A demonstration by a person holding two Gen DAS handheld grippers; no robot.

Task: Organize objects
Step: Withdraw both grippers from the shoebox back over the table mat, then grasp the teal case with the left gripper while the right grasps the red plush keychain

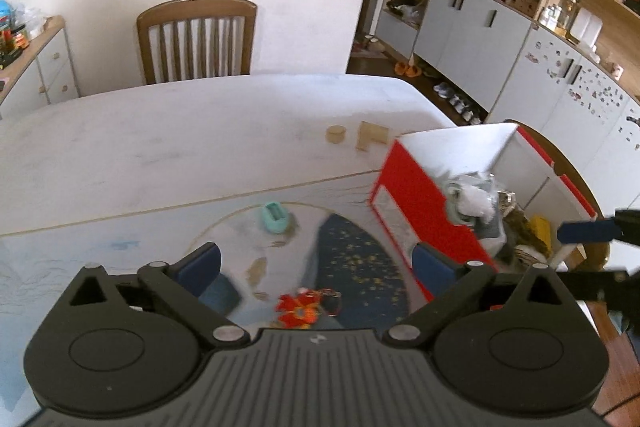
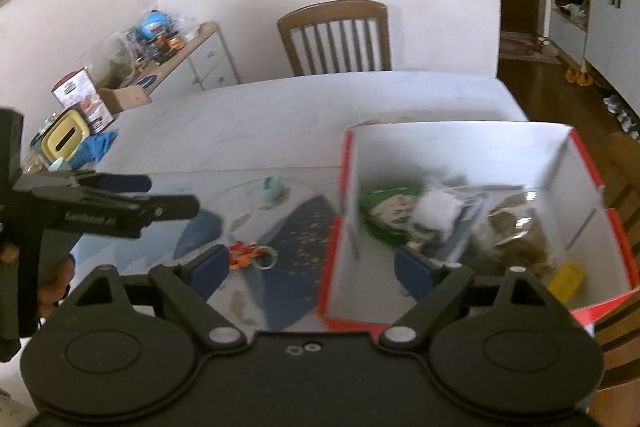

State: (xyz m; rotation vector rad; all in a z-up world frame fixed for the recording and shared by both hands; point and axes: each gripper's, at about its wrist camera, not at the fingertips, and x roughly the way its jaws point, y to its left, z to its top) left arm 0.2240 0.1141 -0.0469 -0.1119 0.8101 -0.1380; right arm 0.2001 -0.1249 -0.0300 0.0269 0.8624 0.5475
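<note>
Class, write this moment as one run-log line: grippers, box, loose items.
left gripper: open, empty | right gripper: open, empty | box: holds several items | table: teal item, orange keyring still out

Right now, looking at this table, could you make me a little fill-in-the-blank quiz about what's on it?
1. The box with white inner walls is ____ on the outside.
2. The small teal object lies on the ____ , outside the box.
3. Behind the table stands a wooden ____ .
4. Both pairs of fingers hold ____ .

Missing words: red; table; chair; nothing
</note>
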